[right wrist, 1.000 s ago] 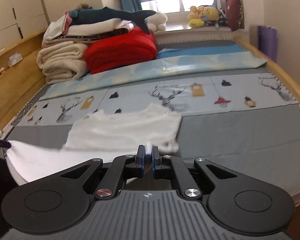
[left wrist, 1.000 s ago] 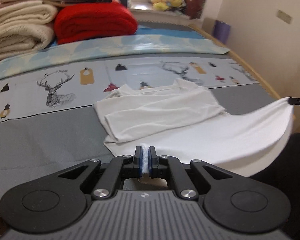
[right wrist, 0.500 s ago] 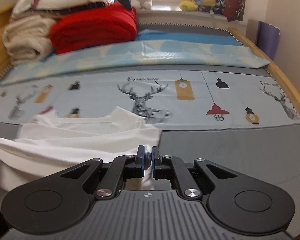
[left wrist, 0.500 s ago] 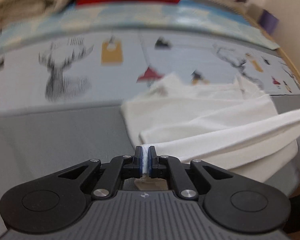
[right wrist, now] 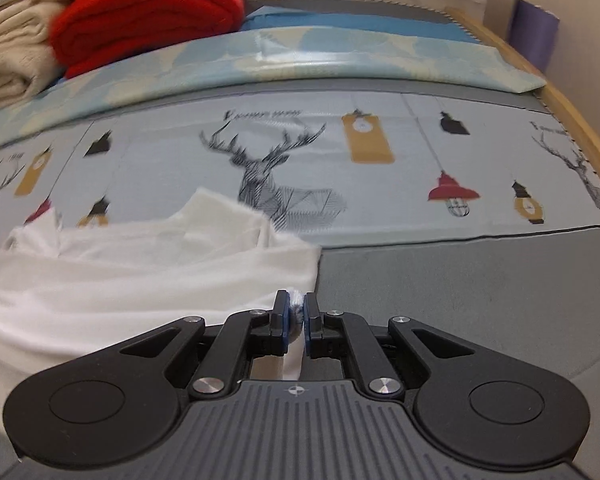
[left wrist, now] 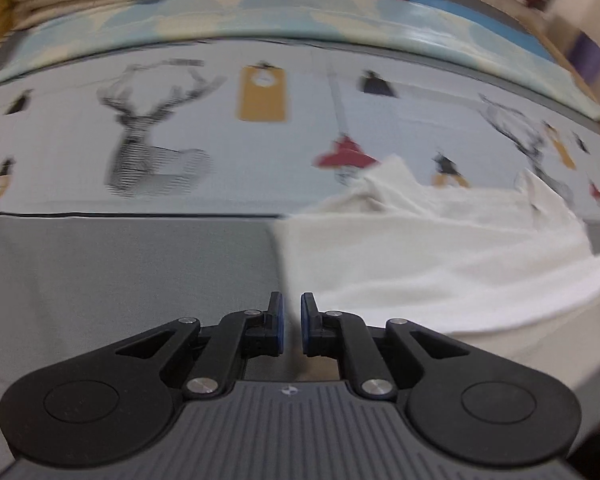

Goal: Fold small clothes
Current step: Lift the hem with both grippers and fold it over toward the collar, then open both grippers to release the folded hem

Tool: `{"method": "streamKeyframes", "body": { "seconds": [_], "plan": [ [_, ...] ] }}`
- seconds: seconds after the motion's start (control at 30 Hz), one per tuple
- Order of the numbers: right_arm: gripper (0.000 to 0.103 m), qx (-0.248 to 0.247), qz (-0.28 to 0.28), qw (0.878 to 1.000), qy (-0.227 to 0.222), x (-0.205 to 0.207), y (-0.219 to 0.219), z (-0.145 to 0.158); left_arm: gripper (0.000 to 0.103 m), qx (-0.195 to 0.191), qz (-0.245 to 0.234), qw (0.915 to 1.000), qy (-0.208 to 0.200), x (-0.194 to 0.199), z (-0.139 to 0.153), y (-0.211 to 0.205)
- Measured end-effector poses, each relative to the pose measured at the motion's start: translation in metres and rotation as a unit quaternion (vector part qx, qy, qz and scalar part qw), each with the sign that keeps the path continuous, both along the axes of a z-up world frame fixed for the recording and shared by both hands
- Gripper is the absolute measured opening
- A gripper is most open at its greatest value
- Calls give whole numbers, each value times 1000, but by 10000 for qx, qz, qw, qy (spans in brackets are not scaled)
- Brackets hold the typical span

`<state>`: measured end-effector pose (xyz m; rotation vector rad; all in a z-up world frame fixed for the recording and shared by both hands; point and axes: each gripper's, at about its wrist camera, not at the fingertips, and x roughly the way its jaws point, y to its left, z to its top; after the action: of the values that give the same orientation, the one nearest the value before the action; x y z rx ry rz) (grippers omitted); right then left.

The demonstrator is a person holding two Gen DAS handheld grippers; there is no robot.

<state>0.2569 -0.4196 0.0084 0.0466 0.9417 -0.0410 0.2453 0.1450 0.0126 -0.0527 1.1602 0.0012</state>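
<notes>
A: Starting on the left wrist view, the left tongs (left wrist: 291,322) have just been opening; there is a narrow gap between the blue pads (left wrist: 278,322) and nothing is sitting in it. The white garment (left wrist: 440,264) is lying on the bed (left wrist: 120,272) just to their right, its near edge folded forward over the body.

B: So that corner is being let go because it is down where the fold wants it?

A: That is how I am reading it. The cloth is resting flat there, not hanging.

B: And the right wrist view?

A: The right tongs (right wrist: 296,322) have been easing apart too, but a wad of white cloth is sitting between the jaws, touching both pads, so I am calling that corner held for now. The garment (right wrist: 140,280) is spreading away to the left across the grey sheet, below the deer print (right wrist: 276,176).

B: Both corners laid level, then, keeping the folded edge straight.
</notes>
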Motion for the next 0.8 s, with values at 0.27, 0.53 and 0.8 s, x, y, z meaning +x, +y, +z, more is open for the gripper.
{"method": "streamKeyframes", "body": {
  "seconds": [0.27, 0.53, 0.8],
  "plan": [
    [10, 470, -628, 9966, -266, -9, -42, 6, 11, -10, 110, 9999, 95, -7, 0, 25],
    [13, 189, 270, 9987, 401, -21, -41, -26, 26, -295, -231, 9982, 460, -13, -12, 12],
    [16, -218, 809, 9940, 701, -9, -14, -46, 33, 156, -353, 9969, 680, 8, -31, -22]
  ]
}}
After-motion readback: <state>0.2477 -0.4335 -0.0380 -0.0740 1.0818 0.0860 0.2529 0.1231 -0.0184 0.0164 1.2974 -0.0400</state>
